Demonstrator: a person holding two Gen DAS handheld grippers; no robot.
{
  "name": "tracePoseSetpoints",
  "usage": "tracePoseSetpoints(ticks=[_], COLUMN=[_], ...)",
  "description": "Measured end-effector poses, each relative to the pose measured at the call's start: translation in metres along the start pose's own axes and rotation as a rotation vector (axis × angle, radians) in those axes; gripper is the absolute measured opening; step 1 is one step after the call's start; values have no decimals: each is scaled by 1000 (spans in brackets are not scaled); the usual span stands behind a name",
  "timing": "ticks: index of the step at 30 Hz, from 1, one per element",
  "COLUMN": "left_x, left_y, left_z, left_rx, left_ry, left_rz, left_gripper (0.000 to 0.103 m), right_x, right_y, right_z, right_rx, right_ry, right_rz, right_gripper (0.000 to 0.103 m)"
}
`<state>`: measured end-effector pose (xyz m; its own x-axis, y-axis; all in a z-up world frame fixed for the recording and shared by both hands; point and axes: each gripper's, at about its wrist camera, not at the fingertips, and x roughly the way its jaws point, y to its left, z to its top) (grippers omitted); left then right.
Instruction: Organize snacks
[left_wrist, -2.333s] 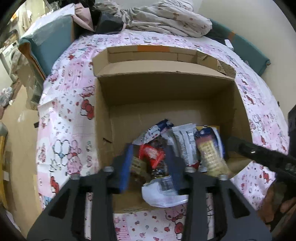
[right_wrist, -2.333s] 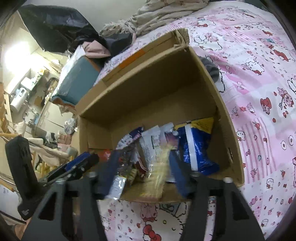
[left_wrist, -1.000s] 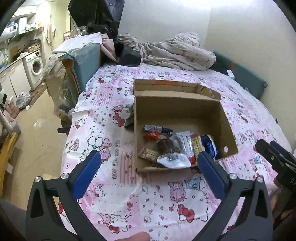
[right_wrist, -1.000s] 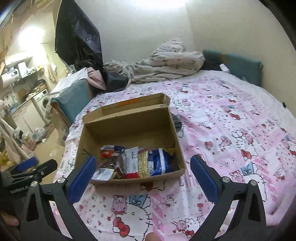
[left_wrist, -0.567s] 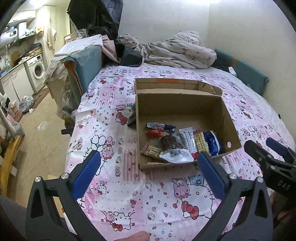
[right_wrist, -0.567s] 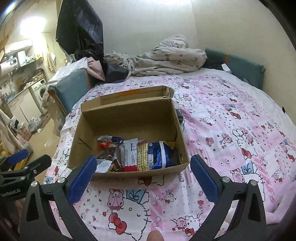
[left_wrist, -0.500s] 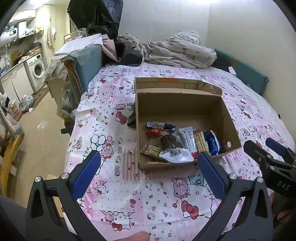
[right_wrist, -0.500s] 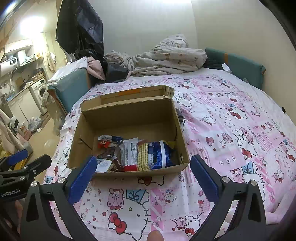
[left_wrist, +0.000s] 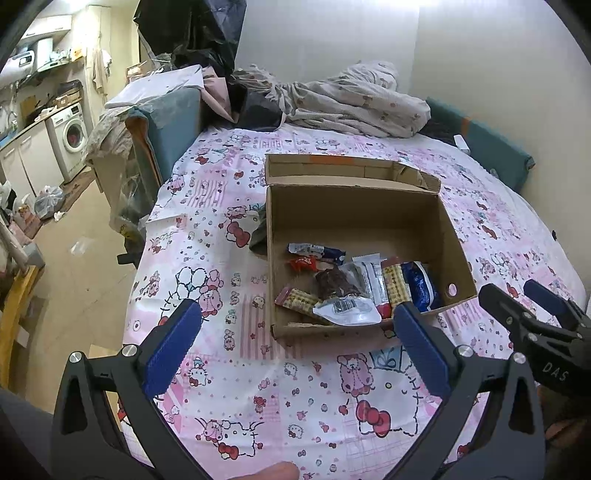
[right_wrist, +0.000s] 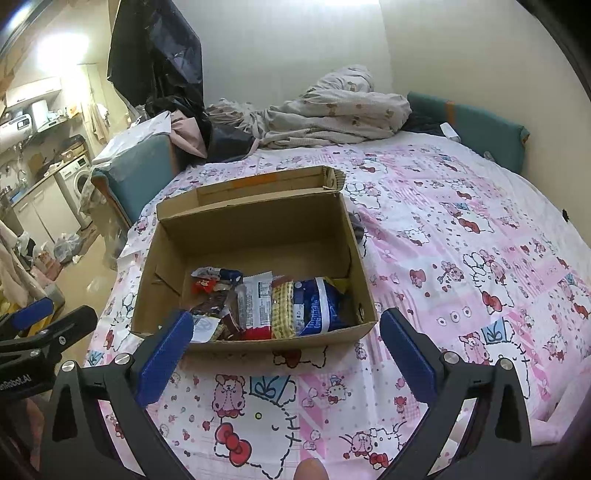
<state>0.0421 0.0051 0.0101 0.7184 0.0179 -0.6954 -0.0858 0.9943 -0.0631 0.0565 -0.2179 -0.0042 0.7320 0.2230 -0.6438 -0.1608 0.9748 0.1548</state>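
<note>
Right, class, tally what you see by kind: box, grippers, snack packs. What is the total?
box: 1
grippers: 2, the left gripper and the right gripper, both open
snack packs: 8 showing, all in the box
Total: 11

My two feeds are evenly bright under soft indoor light, strongest as a glare patch at the upper left of the right wrist view, with faint shadows, sharp centres, heavy fisheye bending and black vignetting at the frame corners.
</note>
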Motion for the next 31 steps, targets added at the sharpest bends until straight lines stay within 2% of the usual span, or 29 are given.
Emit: tracePoseSetpoints(ticks=[15,31], left_x=[-2,4], left_y=[-2,2], left_z=[1,-2], left_rx=[-2,-15], left_ry=[-7,22], left_rz=[-1,2], left_gripper=[103,103], right_x=[1,4], right_y=[-1,1], right_z=[-1,-1], right_rx=[2,18], right_ry=[2,8], right_rz=[-2,22], right_gripper=[103,103])
